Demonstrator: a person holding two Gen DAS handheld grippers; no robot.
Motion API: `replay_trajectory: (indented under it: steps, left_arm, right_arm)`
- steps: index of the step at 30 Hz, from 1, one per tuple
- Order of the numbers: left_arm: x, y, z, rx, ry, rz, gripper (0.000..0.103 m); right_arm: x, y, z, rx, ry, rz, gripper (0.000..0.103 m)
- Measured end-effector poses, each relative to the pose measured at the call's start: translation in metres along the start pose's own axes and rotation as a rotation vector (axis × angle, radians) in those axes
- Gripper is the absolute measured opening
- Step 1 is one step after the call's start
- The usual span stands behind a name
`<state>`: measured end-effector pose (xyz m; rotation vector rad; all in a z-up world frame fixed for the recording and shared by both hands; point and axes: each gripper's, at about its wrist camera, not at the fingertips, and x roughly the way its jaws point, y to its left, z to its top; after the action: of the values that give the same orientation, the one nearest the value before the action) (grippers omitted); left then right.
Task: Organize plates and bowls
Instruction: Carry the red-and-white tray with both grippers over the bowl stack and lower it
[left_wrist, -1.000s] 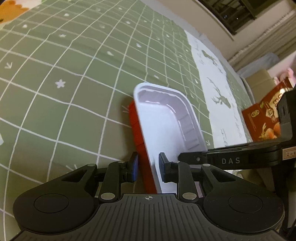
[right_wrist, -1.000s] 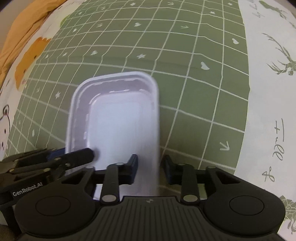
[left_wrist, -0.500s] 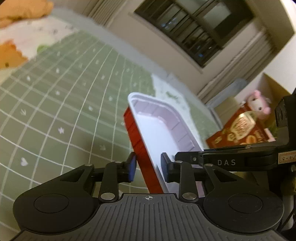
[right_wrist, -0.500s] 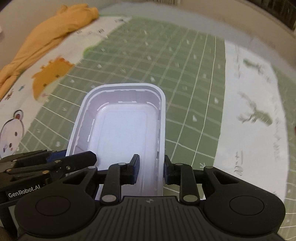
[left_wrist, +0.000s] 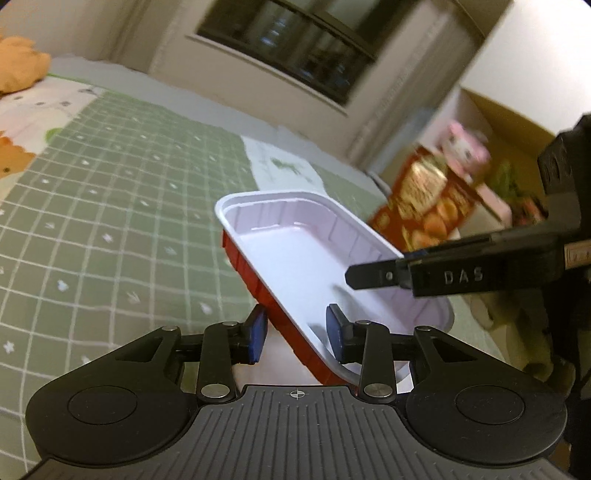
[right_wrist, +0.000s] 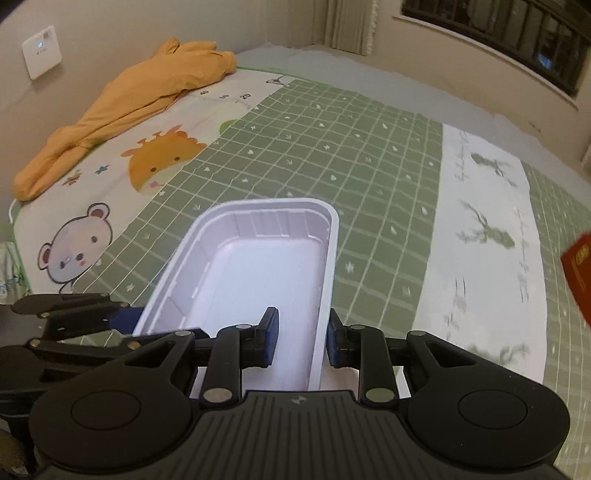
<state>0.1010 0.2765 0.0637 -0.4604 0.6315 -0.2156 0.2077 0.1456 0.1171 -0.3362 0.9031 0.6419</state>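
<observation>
A rectangular tray, white inside and red outside (left_wrist: 295, 254), is held in the air above the green checked mat (left_wrist: 110, 206). My left gripper (left_wrist: 295, 334) is shut on its left long wall, one pad outside and one inside. My right gripper (right_wrist: 302, 338) is shut on the tray's right long wall (right_wrist: 325, 280). The right gripper's finger shows in the left wrist view (left_wrist: 388, 275) over the far rim. The left gripper shows at the tray's left side in the right wrist view (right_wrist: 92, 317). The tray (right_wrist: 258, 273) is empty.
An orange garment (right_wrist: 129, 99) lies at the mat's far left corner. A red snack box (left_wrist: 424, 199) and a pink plush toy (left_wrist: 465, 147) stand to the right, off the mat. A window (left_wrist: 306, 48) is on the far wall.
Both grippers have lifted the tray off the mat and tipped upward; the views now show the room's walls and window. Both grips stay as before.
</observation>
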Motion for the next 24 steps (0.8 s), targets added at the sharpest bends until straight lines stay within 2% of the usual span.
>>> replay_trajectory:
  steps: [6,11,17,24]
  left_arm:
    - [0.014,-0.014,-0.016,0.055,0.110,-0.062,0.038]
    - [0.032,-0.015,-0.021,0.076,0.161,-0.022,0.036]
    - [0.040,0.005,-0.010,0.031,0.160,0.014,0.034]
    - [0.058,0.032,0.010,-0.077,0.159,-0.001,0.034]
  right_arm:
    - [-0.007,-0.026,-0.047,0.144,0.059,0.013,0.026]
    - [0.013,-0.039,-0.070,0.213,0.126,0.025,0.026]
    - [0.040,-0.044,-0.059,0.250,0.133,0.047,0.026]
    - [0.063,-0.046,-0.041,0.259,0.137,0.030,0.026]
